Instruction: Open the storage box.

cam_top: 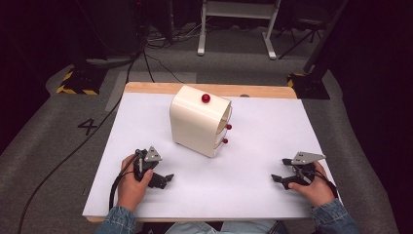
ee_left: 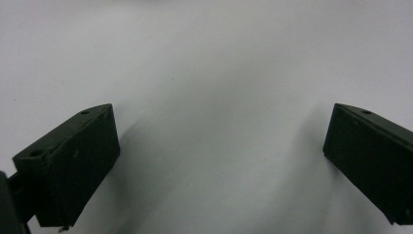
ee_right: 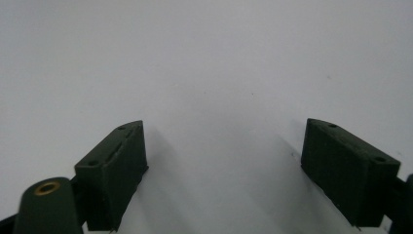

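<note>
A cream-coloured small cabinet [cam_top: 195,124] with rounded top stands on the white table [cam_top: 243,190], turned at an angle. It carries a red ball knob [cam_top: 206,98] on top and two red drawer knobs [cam_top: 227,133] on its right-facing front. My left gripper [cam_top: 168,178] rests low at the near left, a short way in front of the cabinet, pointing right. Its jaws stand wide apart over bare white surface [ee_left: 219,146]. My right gripper [cam_top: 275,179] sits at the near right, pointing left, jaws also wide apart above bare white surface [ee_right: 224,161]. Both are open and hold nothing.
A wooden strip [cam_top: 146,87] edges the table's far side. Beyond it lie grey floor, cables [cam_top: 151,63], a white stand's legs [cam_top: 234,29] and black stand bases with yellow-black tape [cam_top: 75,85]. White surface stretches between the two grippers.
</note>
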### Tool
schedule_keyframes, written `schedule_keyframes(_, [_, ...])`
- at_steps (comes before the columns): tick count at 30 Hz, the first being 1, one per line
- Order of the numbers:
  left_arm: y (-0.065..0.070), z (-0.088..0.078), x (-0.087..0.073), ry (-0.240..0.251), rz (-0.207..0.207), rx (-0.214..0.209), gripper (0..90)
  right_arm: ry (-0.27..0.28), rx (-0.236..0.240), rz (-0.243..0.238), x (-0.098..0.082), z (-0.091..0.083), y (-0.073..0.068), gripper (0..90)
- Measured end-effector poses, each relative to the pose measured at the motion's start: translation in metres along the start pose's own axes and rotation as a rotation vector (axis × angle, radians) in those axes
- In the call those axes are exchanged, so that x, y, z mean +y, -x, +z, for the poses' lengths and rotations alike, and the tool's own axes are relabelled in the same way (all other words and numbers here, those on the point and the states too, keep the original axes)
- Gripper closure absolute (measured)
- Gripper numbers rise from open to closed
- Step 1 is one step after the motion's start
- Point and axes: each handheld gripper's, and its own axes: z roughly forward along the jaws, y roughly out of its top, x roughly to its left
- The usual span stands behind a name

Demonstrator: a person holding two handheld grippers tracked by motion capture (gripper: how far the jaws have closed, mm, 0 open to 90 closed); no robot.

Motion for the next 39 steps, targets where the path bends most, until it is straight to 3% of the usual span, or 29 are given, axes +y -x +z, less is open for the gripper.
schedule_keyframes(5, [0.000,0.000,0.000,0.000,0.000,-0.001,0.0,-0.029,0.003,-0.019,0.004,0.000,0.000,18.8])
schedule_keyframes(8, [0.000,0.000,0.000,0.000,0.000,-0.001,0.0,-0.051,0.030,-0.030,0.010,-0.003,-0.002,36.0])
schedule_keyframes(12, [0.000,0.000,0.000,0.000,0.000,-0.001,0.0,-0.069,0.035,-0.045,0.016,-0.005,-0.004,37.8])
schedule_keyframes(17, [0.000,0.000,0.000,0.000,0.000,0.000,0.0,0.017,0.067,-0.040,0.035,-0.018,-0.008,39.6])
schedule_keyframes(23, [0.000,0.000,0.000,0.001,0.000,0.001,0.0,0.074,0.079,-0.058,0.054,-0.028,-0.010,40.8])
schedule_keyframes(30, [0.000,0.000,0.000,0.002,-0.003,0.000,0.0,0.153,0.119,-0.044,0.072,-0.033,-0.013,44.2])
schedule_keyframes(39, [0.000,0.000,0.000,0.000,-0.005,-0.004,0.0,0.181,0.143,-0.087,0.096,-0.023,-0.024,45.2])
